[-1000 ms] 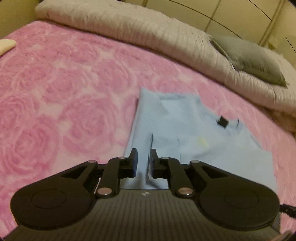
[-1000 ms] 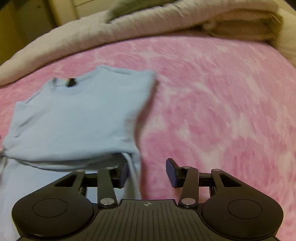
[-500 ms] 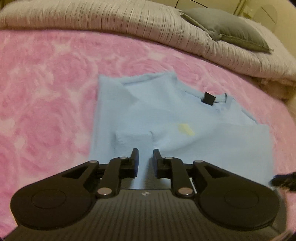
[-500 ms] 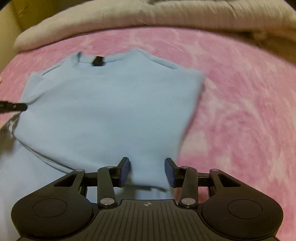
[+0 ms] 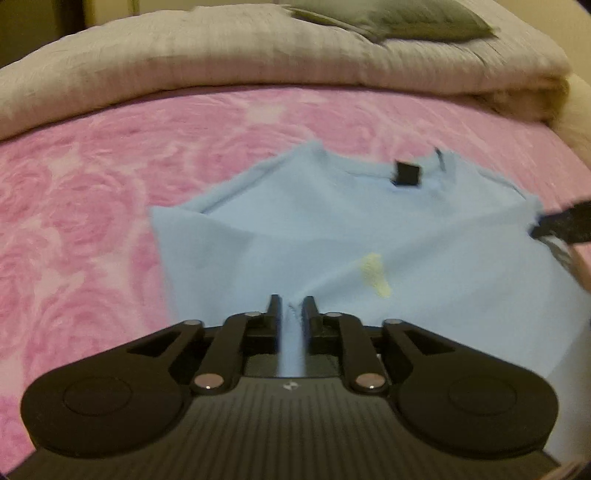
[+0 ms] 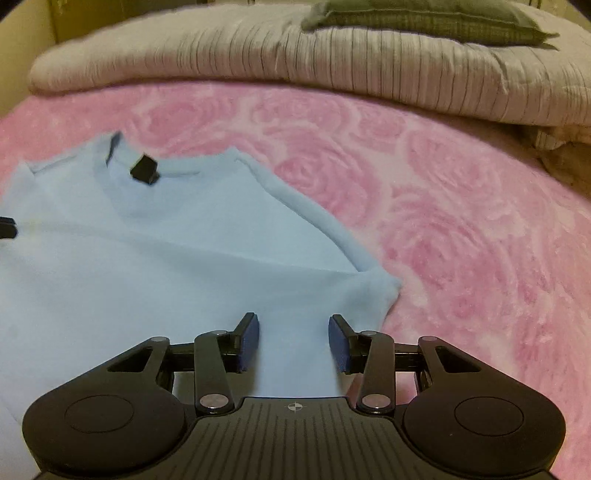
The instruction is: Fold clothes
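A pink blanket with a rose pattern covers the bed, and a rolled beige quilt lies along its far edge with a grey pillow on top; a strip of pale wall shows at the upper left of the right wrist view. The light blue shirt lies partly folded on the blanket, collar toward the quilt, with a black tag at the neck. Only the left wrist view shows the yellow mark on the cloth, and it also catches a dark blurred piece at its right edge, by the shirt's corner, too smeared to tell whether it is part of the other tool. Only the right wrist view shows the shirt's right edge, where a folded layer ends in a soft corner on the blanket, and a small dark tip at its left border, too little to name. The left gripper sits low over the near part of the shirt, its fingers drawn narrow with a ridge of blue cloth pinched between them. The right gripper is held low at the near right part of the shirt, fingers spread wide, the cloth lying flat in the gap and not clamped.
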A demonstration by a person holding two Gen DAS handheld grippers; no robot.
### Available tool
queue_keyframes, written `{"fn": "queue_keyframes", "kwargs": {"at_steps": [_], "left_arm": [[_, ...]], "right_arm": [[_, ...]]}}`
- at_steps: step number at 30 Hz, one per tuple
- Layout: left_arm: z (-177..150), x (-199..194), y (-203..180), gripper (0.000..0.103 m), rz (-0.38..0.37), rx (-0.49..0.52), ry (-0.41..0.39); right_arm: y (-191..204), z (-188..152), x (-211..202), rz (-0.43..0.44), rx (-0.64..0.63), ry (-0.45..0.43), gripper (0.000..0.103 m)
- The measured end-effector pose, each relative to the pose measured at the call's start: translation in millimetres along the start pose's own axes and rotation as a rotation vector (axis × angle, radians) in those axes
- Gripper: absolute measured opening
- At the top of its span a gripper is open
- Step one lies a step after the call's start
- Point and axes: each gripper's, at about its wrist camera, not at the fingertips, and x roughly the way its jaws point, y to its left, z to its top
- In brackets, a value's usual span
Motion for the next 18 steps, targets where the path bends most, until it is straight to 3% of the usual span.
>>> {"fn": "queue_keyframes", "kwargs": {"at_steps": [6,8,11,13,16,18], "left_arm": [[0,-40,-1,0.014,0.101,-0.042,-0.052],[-5,-52,2,0.014,0.116,-0.075,-0.044],[-21,-69,-6,0.014,0.081,-0.054,-0.022],[-35,-81,-16,0.011,0.002,-0.030,-0.008],[-68,-92,-28,0.008,-0.026,0.031,0.067],[-97,-99,-21,0.008,0.004,0.010,0.144]], "right_arm": [[-11,-12,-54,-0.041,0.090,-0.012,0.040],[-4,-21,-76,0.002,0.104,-0.022,0.040],[25,-45,-106,0.089,0.073,-0.014,0.040],[48,-67,-117,0.121,0.048,0.020,0.040],[68,-110,-121,0.095,0.071,0.120,0.040],[72,-141,-124,0.045,0.089,0.194,0.040]]}}
